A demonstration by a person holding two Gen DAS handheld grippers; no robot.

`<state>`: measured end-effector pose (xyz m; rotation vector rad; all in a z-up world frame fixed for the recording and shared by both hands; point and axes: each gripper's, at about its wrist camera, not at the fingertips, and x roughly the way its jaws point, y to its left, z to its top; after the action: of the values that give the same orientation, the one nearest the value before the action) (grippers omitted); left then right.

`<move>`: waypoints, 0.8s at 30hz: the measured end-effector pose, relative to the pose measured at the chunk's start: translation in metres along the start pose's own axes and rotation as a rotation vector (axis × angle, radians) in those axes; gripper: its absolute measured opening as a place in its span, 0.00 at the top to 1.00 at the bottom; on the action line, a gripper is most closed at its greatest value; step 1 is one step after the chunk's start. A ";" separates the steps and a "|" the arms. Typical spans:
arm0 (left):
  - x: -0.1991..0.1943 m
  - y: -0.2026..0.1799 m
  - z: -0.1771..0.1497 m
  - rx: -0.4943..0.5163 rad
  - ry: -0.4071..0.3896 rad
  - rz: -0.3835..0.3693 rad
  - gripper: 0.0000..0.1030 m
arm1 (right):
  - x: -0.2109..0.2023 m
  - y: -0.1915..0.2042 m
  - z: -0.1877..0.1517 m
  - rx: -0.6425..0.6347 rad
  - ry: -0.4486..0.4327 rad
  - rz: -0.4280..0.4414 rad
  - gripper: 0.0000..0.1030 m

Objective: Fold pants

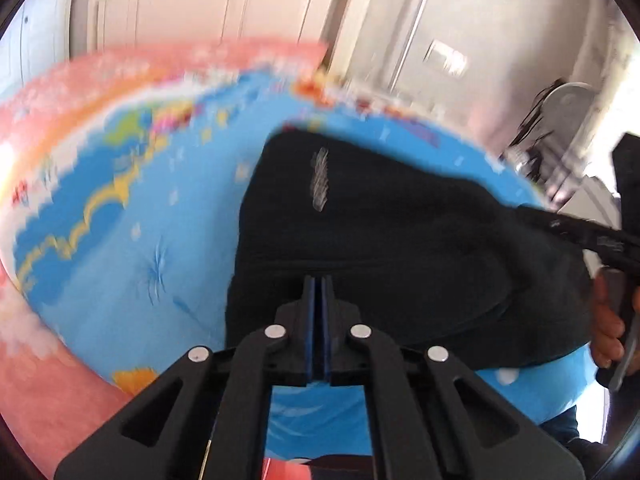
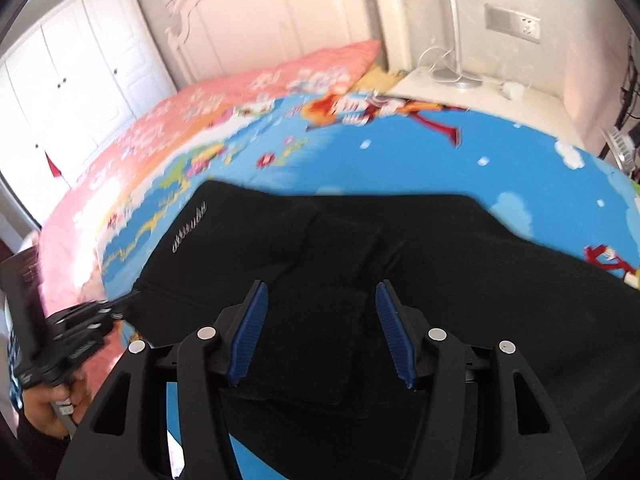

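Beneath the spread right claw (image 2: 320, 328) lie black pants (image 2: 360, 248).

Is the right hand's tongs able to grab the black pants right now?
Probably yes. The right tongs are open just over the black pants on the bed, and nothing lies between them.

I'm in a home bedroom: a bed (image 2: 460, 168) under a cartoon sheet, white headboard (image 2: 280, 12) at the far end, white wardrobe (image 2: 68, 68) on the left.
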<state>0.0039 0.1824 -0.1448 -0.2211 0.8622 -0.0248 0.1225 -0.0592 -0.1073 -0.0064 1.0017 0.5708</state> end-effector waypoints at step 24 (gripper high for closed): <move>0.013 -0.080 0.070 0.189 -0.095 -0.053 0.60 | 0.002 -0.053 -0.023 0.258 0.052 0.232 0.22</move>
<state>0.0710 0.1153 -0.0939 -0.0672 0.7538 -0.1441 0.1297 -0.1092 -0.1349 0.3283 1.1295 0.6508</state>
